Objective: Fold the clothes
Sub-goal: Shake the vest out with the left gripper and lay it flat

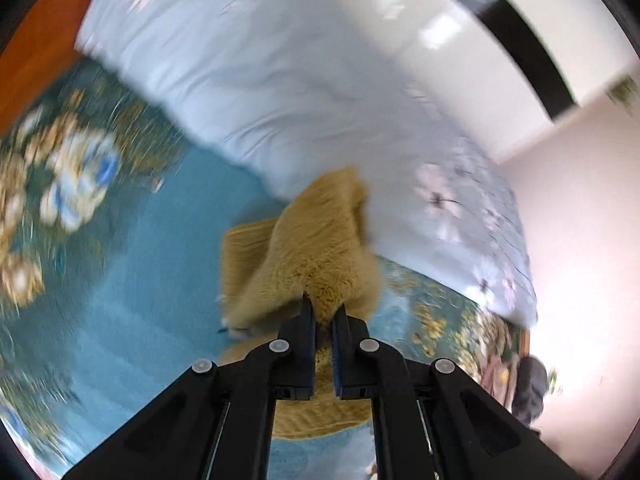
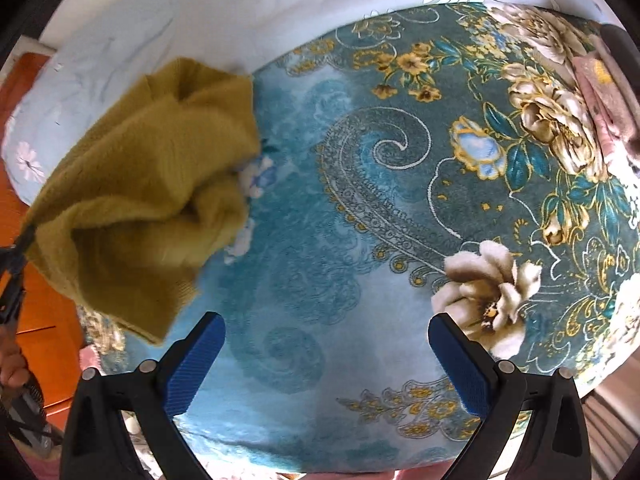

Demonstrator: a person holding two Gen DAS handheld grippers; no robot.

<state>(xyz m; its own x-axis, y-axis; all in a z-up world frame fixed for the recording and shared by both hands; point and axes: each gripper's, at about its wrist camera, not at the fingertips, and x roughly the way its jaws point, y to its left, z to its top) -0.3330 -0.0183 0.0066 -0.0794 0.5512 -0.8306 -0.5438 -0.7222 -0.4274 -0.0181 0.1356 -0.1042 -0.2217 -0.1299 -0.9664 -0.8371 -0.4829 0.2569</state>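
left gripper (image 1: 324,310) clamps sweater (image 1: 316,248) | right gripper (image 2: 326,344) agape over bedspread (image 2: 360,208)

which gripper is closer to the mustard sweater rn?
Left. The left gripper is shut on the mustard sweater, holding it up off the bed. The right gripper is open and empty, off to the sweater's side over the teal floral blanket.

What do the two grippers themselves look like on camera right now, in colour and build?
Both look alike: the left gripper and right gripper have matte black plastic linkage arms with round silver-grey pivot pins and blue textured pads on the inner faces of the fingers. No markings are legible.
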